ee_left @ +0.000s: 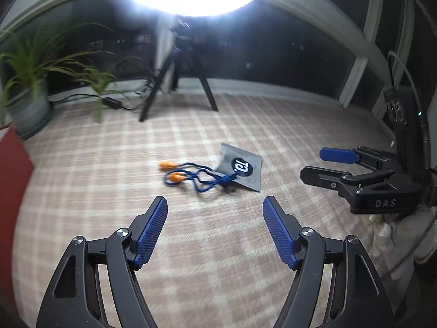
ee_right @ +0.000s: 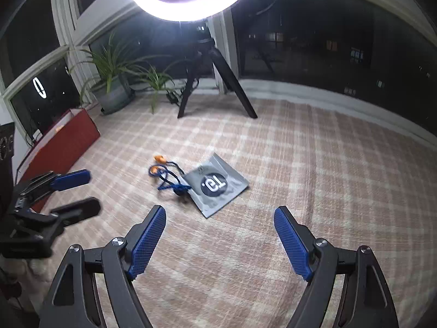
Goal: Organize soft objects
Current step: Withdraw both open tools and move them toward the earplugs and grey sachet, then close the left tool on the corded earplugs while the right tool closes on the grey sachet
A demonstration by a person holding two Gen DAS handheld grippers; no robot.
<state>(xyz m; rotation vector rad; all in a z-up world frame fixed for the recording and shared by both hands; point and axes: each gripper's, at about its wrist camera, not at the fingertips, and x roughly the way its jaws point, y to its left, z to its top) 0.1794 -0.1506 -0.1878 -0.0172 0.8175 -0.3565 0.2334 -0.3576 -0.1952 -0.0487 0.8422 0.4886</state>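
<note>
A pair of orange earplugs on a blue cord (ee_left: 188,176) (ee_right: 166,176) lies on the checked cloth, its cord end resting on a flat grey pouch (ee_left: 241,166) (ee_right: 218,184) with a dark round logo. My left gripper (ee_left: 214,205) hangs open over the cloth, short of the earplugs, nothing between its blue pads. My right gripper (ee_right: 220,216) is open too, just short of the pouch's near corner, empty. Each gripper shows in the other's view: the right gripper (ee_left: 311,165) at the right, the left gripper (ee_right: 91,190) at the left.
The pink checked cloth (ee_left: 109,169) (ee_right: 314,177) covers the surface. A ring light on a black tripod (ee_left: 177,82) (ee_right: 215,82) stands at the back, with potted plants (ee_left: 30,93) (ee_right: 114,87) and a red box (ee_left: 12,169) (ee_right: 60,142) to the left. Dark windows lie behind.
</note>
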